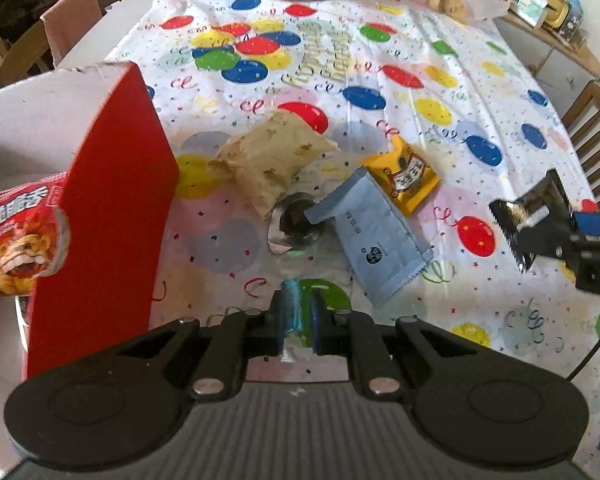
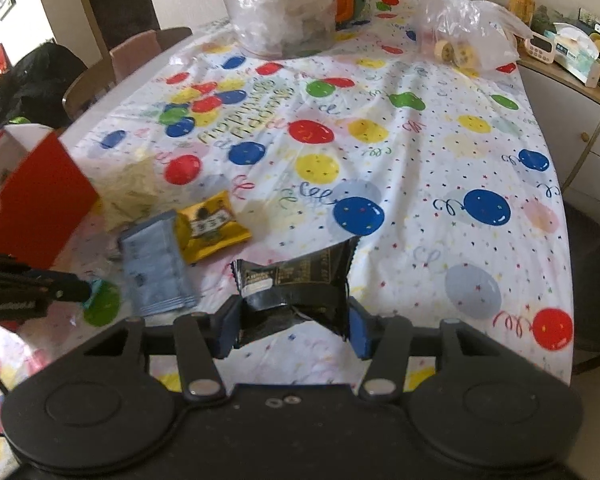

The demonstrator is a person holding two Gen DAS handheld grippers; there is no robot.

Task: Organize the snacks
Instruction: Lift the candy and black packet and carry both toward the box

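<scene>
Left gripper (image 1: 300,316), left wrist view: fingers nearly together, a narrow gap between the blue pads, nothing gripped. It hangs above the balloon-print tablecloth (image 1: 440,64). Loose snacks on the cloth ahead, four counted: one cream star-print bag (image 1: 270,162), one blue sachet (image 1: 370,238), one yellow packet (image 1: 406,178), one small silvery wrapped piece (image 1: 296,224), partly under the sachet's corner and hard to identify. One red box (image 1: 104,208) stands at left, open-topped; one red snack bag (image 1: 16,236) pokes out, cut off by the frame edge. At right, the right gripper (image 1: 540,220) carries a black packet (image 1: 530,216), seen edge-on. Right wrist view: right gripper (image 2: 296,320) spread wide and clamped on the black packet (image 2: 296,284), one, crumpled, glossy, gold print, serrated ends, held above the cloth. Blue sachet (image 2: 154,264), yellow packet (image 2: 210,230), cream bag (image 2: 130,190) blurred. Two clear plastic bags (image 2: 284,12) at the far end, contents indistinct.
</scene>
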